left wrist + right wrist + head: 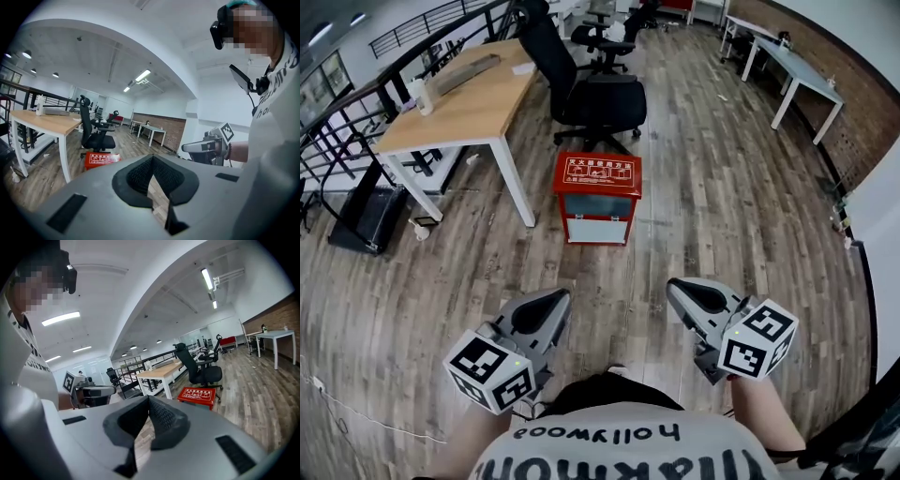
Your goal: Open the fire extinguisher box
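The red box (597, 195) stands on the wood floor (741, 216), just beside a leg of the desk (469, 103) and in front of a black chair (602, 105). Its lid looks shut, though from above I can't be sure of the latch. The pale front panel faces the person.

The left gripper (555, 302) and right gripper (680, 289) are held out level-ish, side by side and apart from each other. Both point toward the box. The box lies well ahead of both, roughly on the line between them, and touches neither.

In the left gripper view the jaws are pressed together with nothing in them, and the box (101, 159) shows low on the floor, left of the tips. In the right gripper view the jaws are likewise closed and empty, with the box (197, 395) to the right of the tips.
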The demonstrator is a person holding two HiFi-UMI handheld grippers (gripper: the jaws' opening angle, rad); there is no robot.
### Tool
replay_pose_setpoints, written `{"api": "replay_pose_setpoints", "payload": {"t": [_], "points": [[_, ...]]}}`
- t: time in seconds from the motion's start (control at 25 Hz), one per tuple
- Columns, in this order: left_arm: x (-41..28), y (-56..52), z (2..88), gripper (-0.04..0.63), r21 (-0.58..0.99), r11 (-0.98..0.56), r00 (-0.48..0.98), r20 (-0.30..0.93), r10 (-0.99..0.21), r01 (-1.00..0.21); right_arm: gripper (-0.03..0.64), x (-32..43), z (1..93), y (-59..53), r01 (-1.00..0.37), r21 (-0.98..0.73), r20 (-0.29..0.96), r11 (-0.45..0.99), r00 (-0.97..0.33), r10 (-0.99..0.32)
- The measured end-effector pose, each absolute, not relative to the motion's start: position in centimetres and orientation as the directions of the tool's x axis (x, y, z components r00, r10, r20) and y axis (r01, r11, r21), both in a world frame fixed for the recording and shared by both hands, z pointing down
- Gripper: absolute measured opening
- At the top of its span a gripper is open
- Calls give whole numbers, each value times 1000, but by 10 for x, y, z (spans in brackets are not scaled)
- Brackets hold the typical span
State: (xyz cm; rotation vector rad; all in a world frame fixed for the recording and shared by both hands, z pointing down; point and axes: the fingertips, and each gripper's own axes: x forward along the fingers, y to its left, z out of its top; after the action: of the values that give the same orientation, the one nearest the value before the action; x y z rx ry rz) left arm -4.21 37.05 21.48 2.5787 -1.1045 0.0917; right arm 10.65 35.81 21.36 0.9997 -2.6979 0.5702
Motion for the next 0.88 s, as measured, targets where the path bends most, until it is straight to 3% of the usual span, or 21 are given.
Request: {"api": "replay_pose_setpoints", "payload": {"t": [0.88], "points": [[-14, 319, 230, 6, 282, -560, 622, 227, -750, -779, 9, 129, 244, 291, -590, -342, 339, 731, -803, -490]]}}
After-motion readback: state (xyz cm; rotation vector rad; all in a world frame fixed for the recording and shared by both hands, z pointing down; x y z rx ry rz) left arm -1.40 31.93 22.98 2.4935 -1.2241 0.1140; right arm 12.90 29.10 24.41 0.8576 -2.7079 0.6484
